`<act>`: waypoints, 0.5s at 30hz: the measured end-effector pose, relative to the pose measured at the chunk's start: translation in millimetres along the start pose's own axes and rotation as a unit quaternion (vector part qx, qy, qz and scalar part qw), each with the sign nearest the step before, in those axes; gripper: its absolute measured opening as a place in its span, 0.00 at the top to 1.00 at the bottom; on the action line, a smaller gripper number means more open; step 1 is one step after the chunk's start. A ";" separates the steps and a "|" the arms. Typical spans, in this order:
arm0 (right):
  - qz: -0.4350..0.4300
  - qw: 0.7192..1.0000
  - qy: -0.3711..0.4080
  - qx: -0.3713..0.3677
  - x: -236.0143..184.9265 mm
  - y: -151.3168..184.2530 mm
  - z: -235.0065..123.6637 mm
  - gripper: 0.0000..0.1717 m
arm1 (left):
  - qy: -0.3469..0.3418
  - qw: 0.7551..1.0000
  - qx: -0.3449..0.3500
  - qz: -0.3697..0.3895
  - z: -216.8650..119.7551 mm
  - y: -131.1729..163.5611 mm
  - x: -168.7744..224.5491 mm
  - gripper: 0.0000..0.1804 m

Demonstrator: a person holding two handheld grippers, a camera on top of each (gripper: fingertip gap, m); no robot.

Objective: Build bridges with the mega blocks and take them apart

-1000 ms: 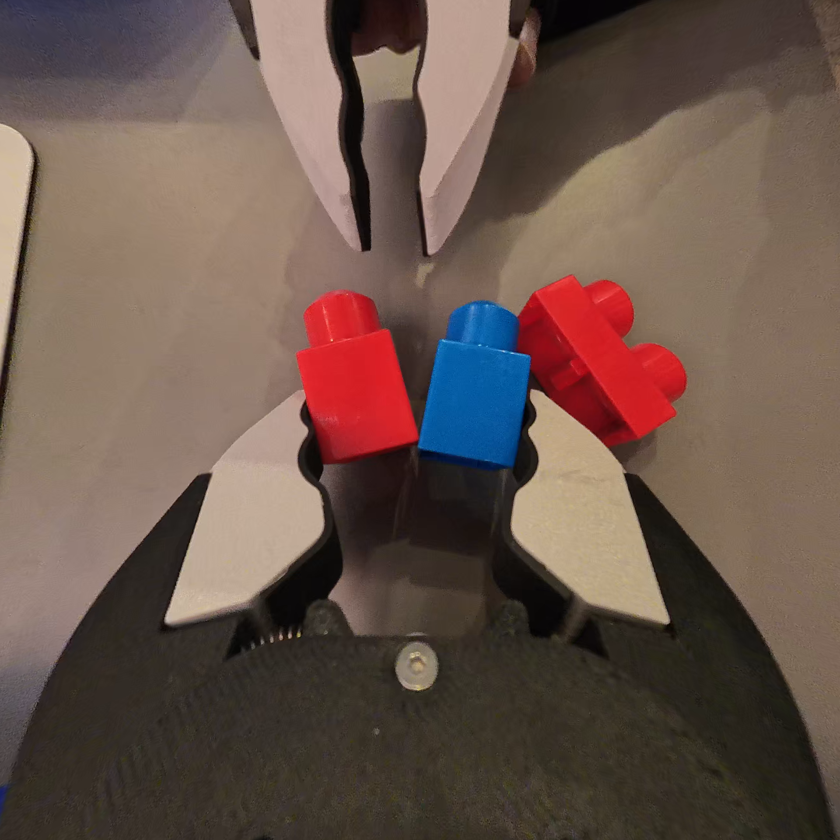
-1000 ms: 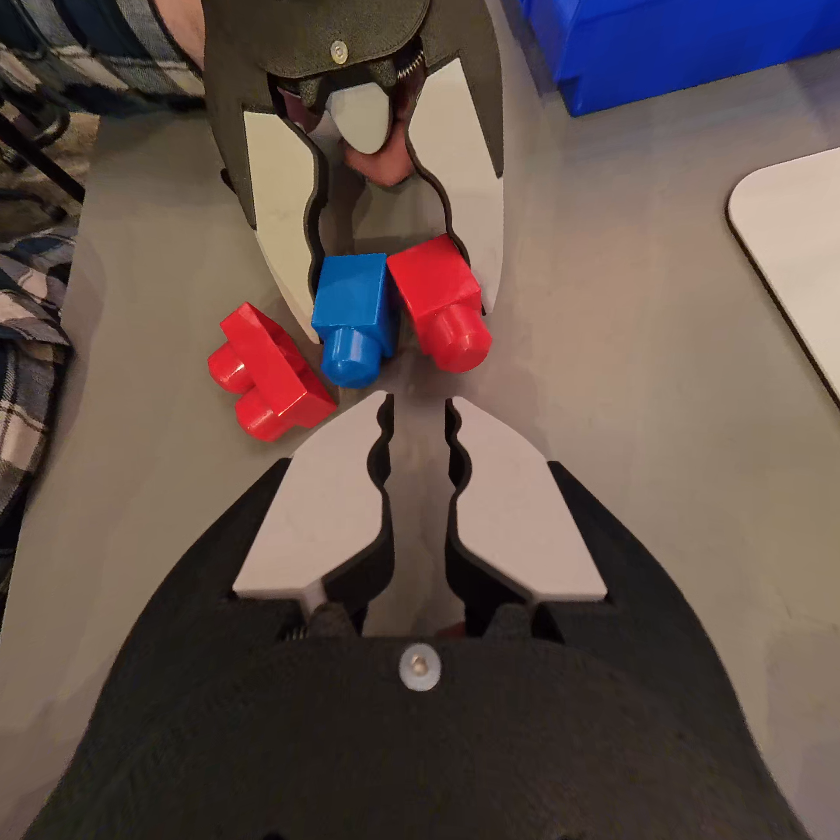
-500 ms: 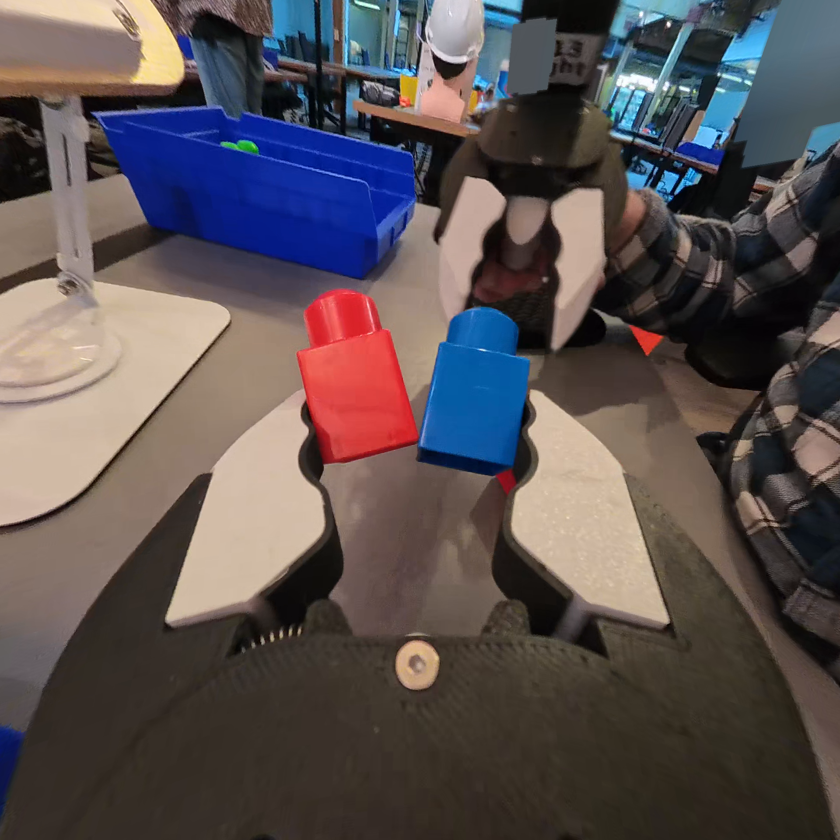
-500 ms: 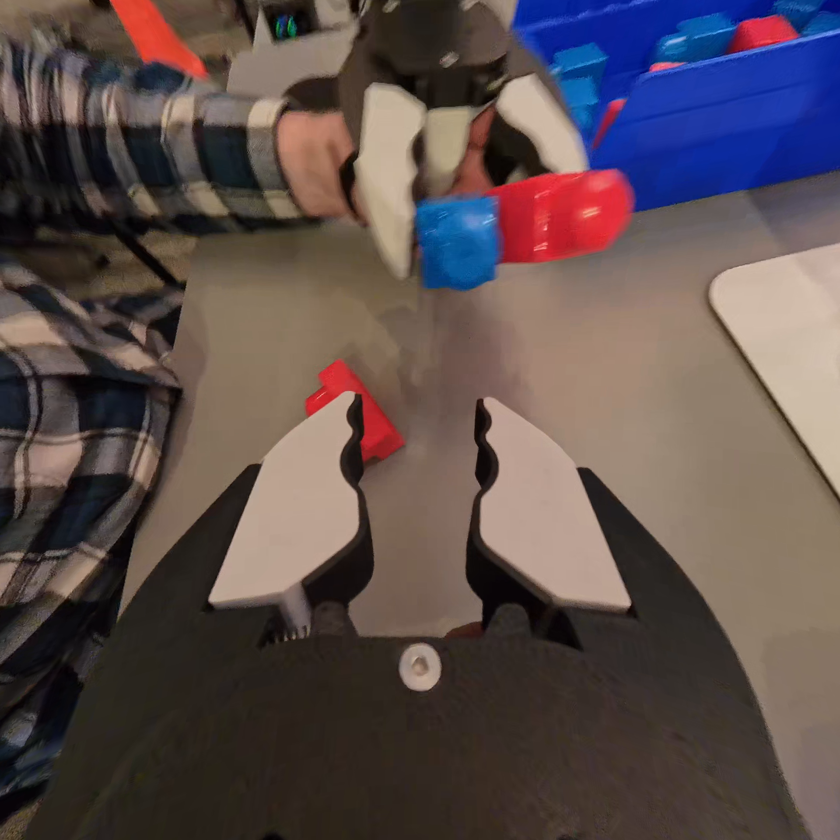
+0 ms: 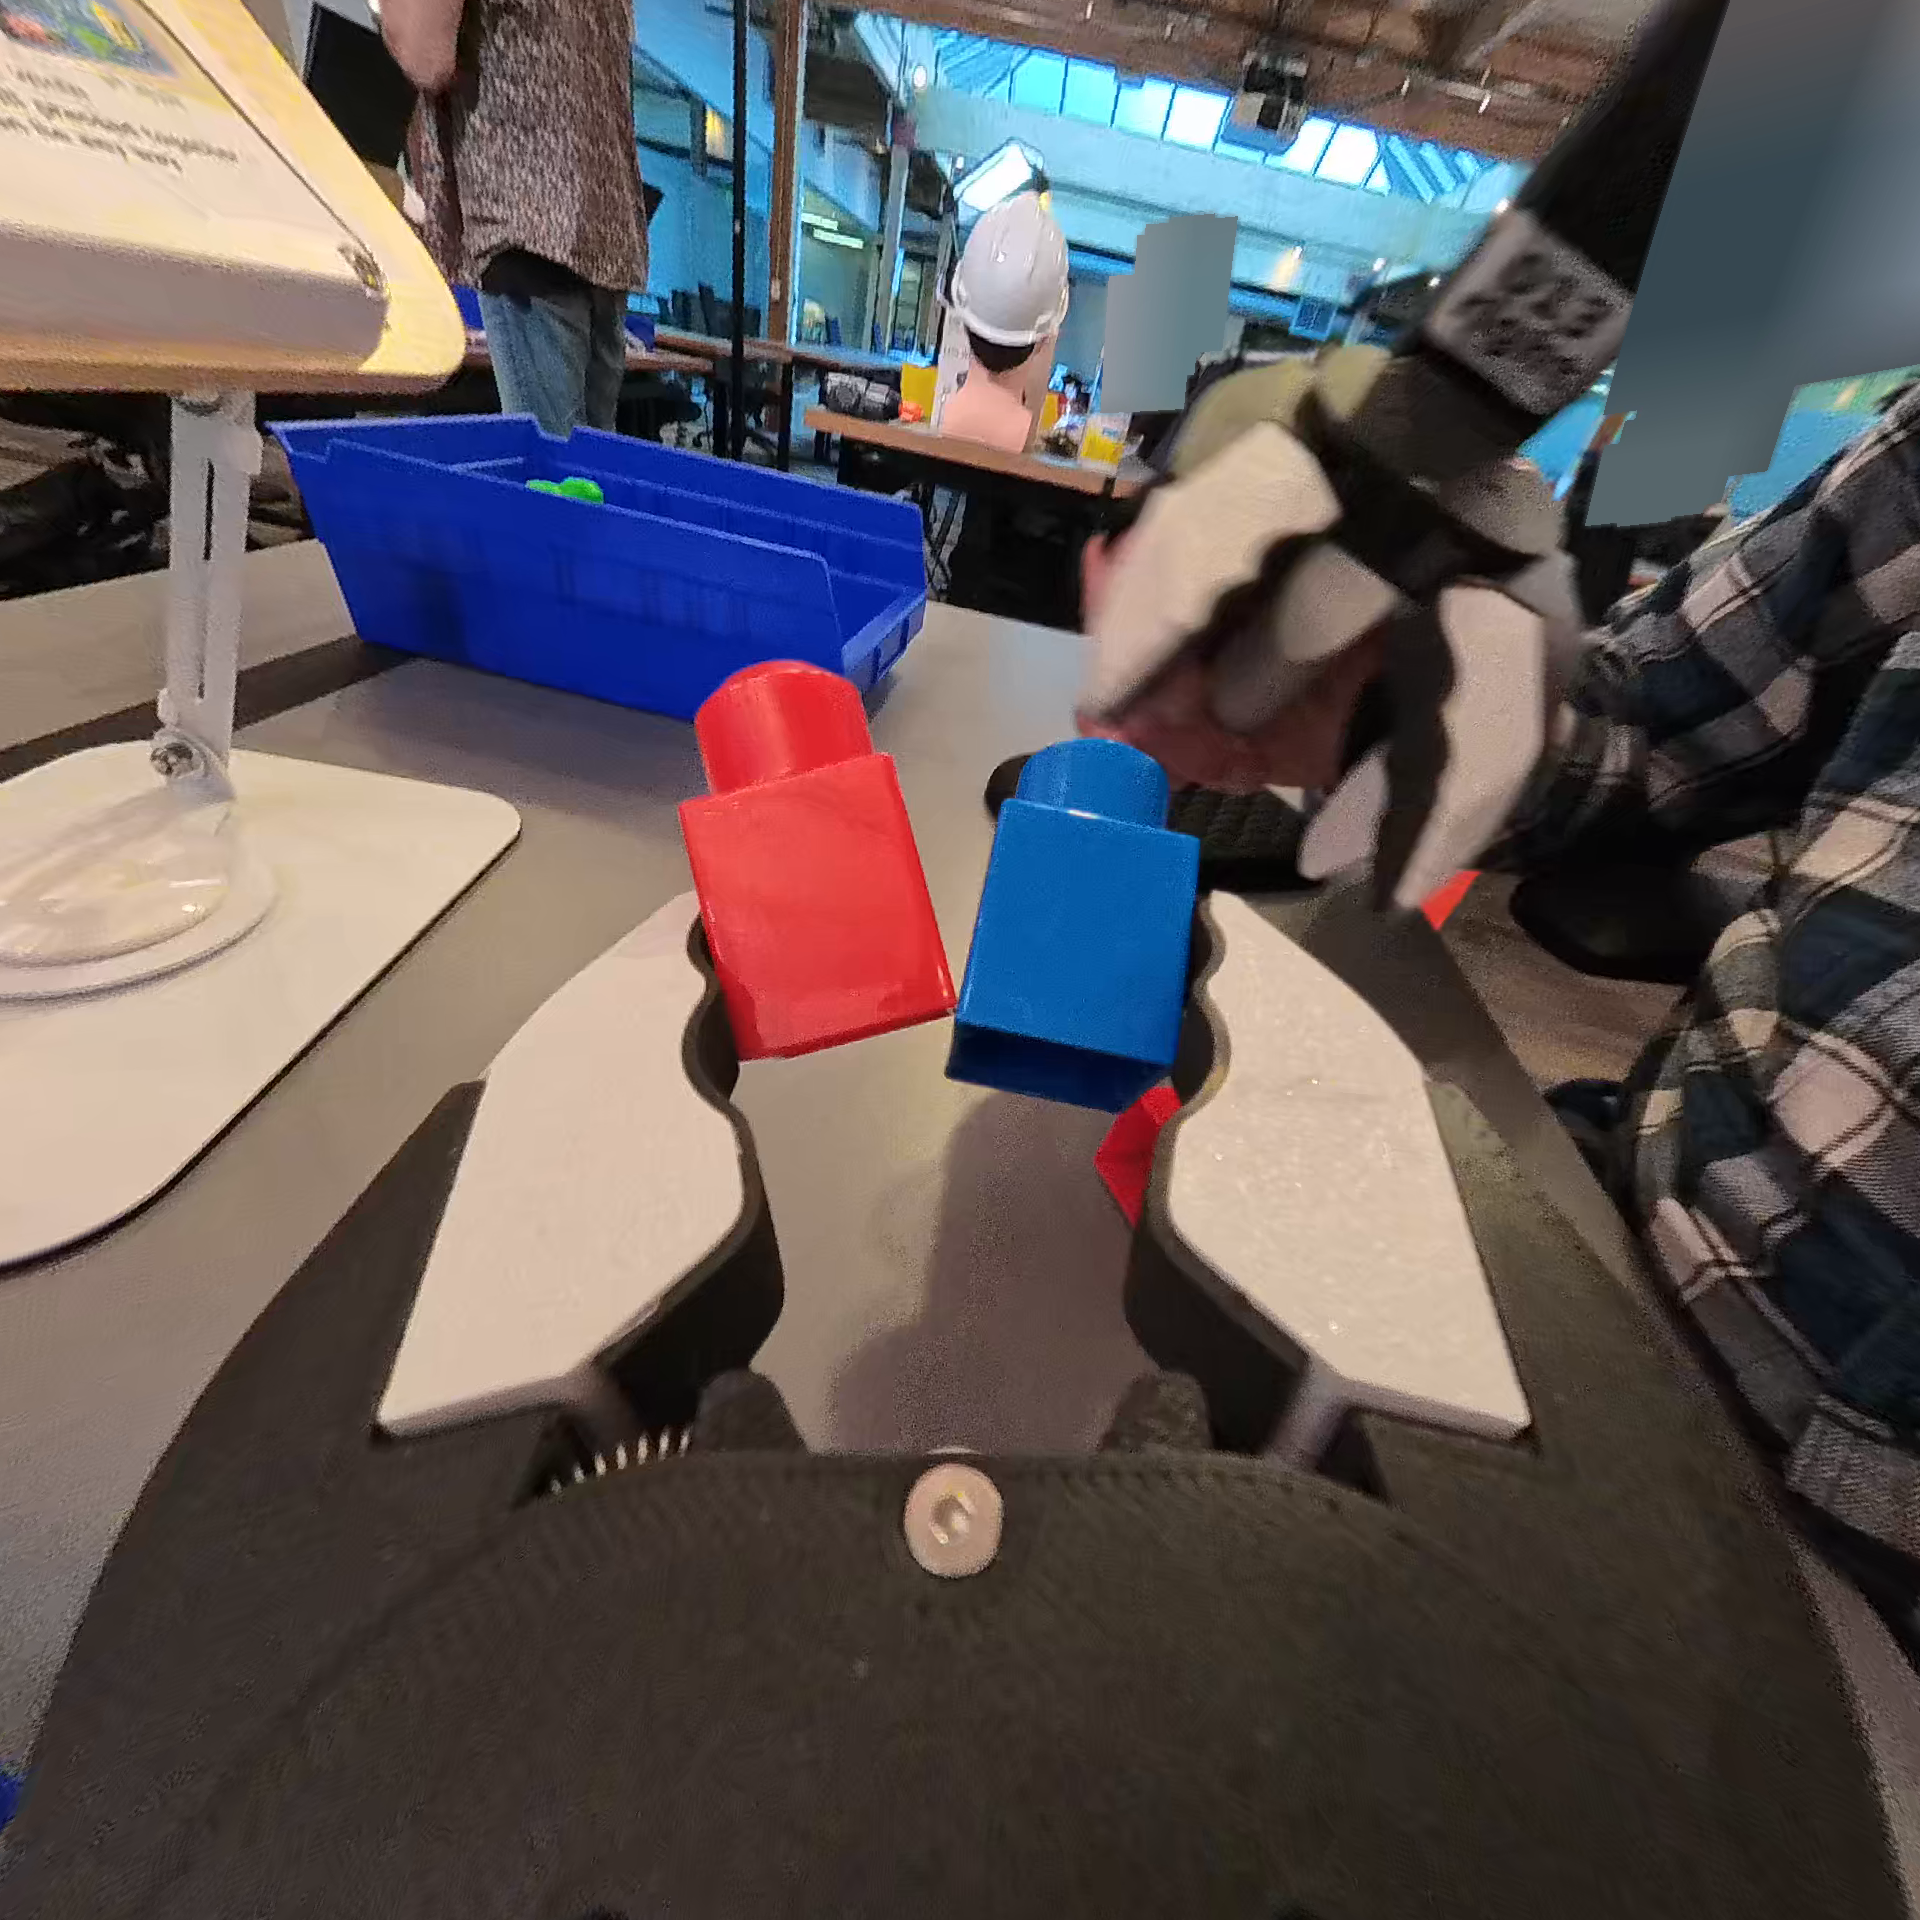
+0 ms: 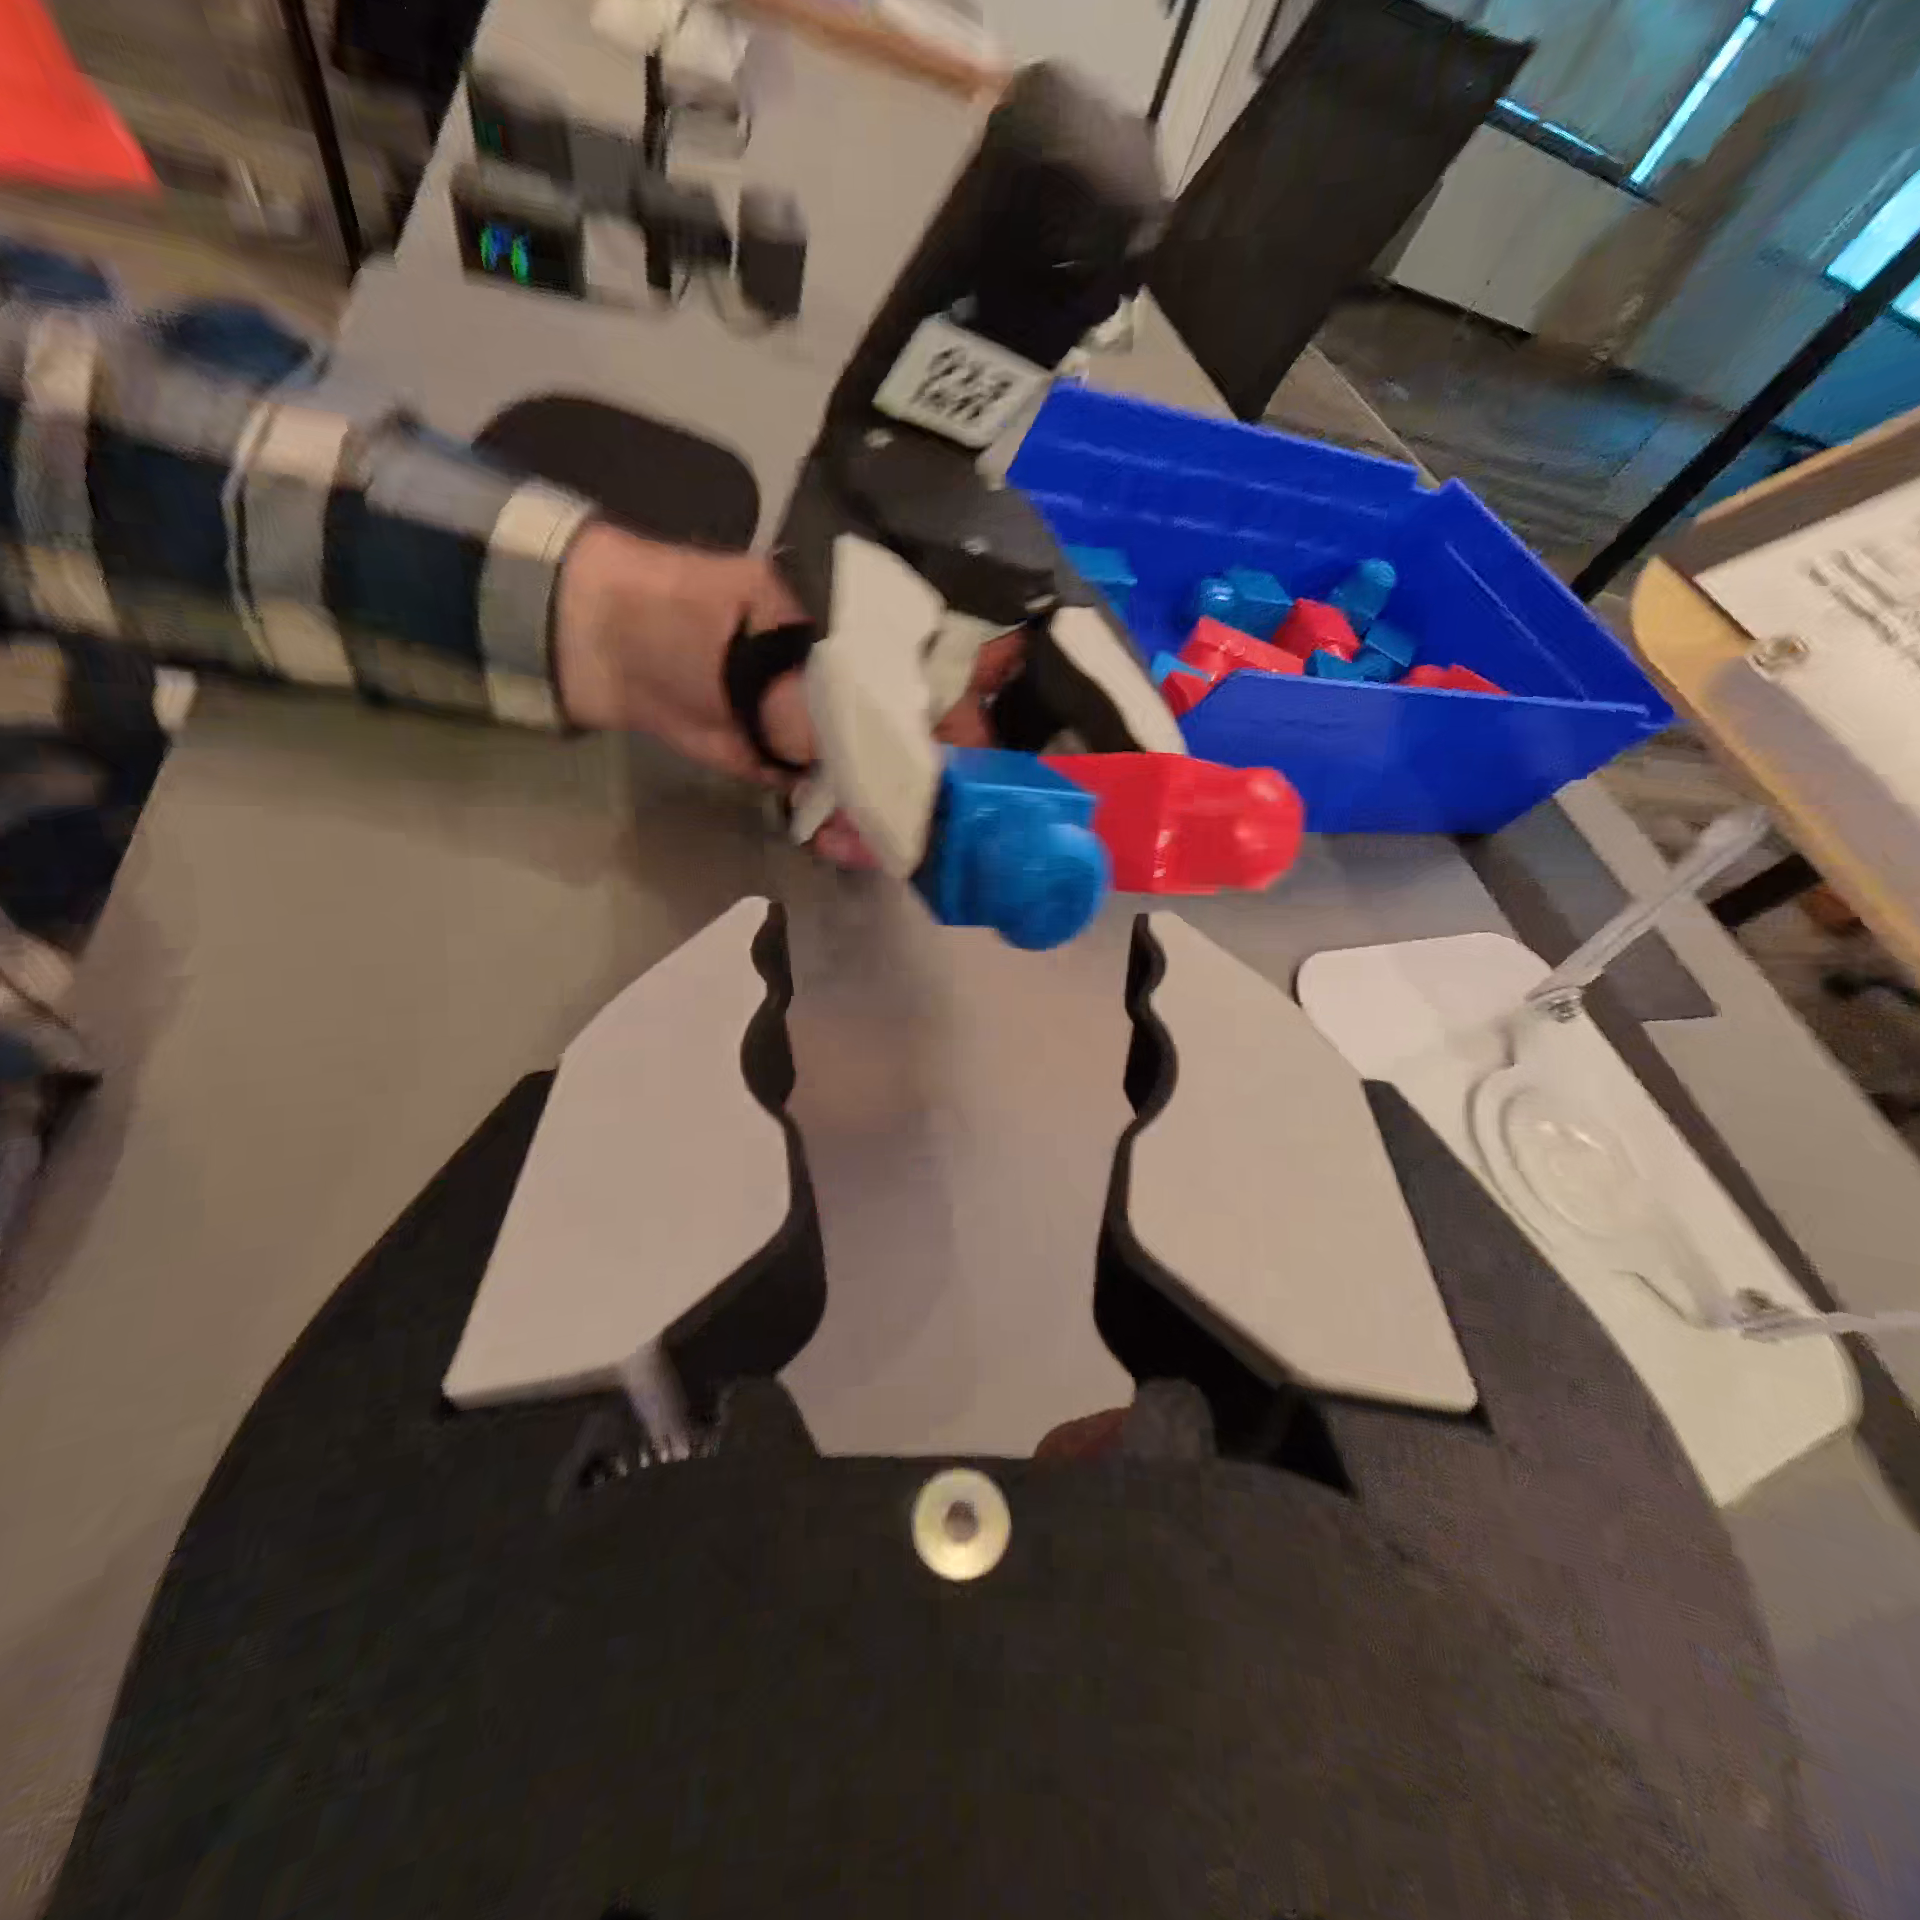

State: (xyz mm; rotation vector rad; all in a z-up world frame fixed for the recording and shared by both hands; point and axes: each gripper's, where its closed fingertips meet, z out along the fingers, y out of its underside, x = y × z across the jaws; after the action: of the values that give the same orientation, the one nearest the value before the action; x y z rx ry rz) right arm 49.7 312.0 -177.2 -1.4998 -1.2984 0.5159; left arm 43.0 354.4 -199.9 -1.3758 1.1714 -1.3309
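Note:
My left gripper [image 5: 951, 909] is shut on two single-stud blocks side by side, a red block [image 5: 810, 883] against the left finger and a blue block [image 5: 1081, 935] against the right finger. It holds them above the grey table [image 5: 582, 748]. The right wrist view shows the same grasp [image 6: 1039, 800], with the blue block [image 6: 1013, 862] and red block [image 6: 1184, 831] blurred. A sliver of a red block [image 5: 1138, 1153] lies on the table under the right finger. My right gripper [image 6: 954, 925] is open and empty; in the left wrist view it [image 5: 1242, 795] hangs beyond the blue block.
A blue bin [image 5: 582, 582] with several red and blue blocks [image 6: 1299, 644] stands at the back of the table. A white stand base [image 5: 260, 935] with a tilted sign sits to the left, also seen in the right wrist view [image 6: 1558, 1143]. A plaid sleeve [image 5: 1766, 935] lies at the right.
My left gripper lifted the red and blue blocks off the table and tilted up, leaving the two-stud red block behind. My right gripper opened wide and pulled back.

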 end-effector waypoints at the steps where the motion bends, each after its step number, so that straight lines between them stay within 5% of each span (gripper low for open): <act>1: 0.035 0.999 -0.010 0.018 8.6 -2.6 0.8 0.63 | 0.006 1.000 0.010 -0.003 -0.6 -3.4 2.5 0.54; 8: 0.161 0.979 -0.118 0.045 19.6 10.1 17.8 0.81 | 0.012 1.000 0.012 -0.013 1.2 -0.6 2.6 0.54; 15: 0.216 0.959 -0.184 -0.027 3.4 60.3 23.2 0.86 | -0.024 0.987 -0.159 0.024 7.3 48.2 -10.1 0.55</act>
State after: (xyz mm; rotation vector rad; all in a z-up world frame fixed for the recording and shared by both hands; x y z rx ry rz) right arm 58.8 332.3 -237.9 -1.8036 -1.2658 1.0918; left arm 47.8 355.5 -249.4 -1.5835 1.4206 -1.1025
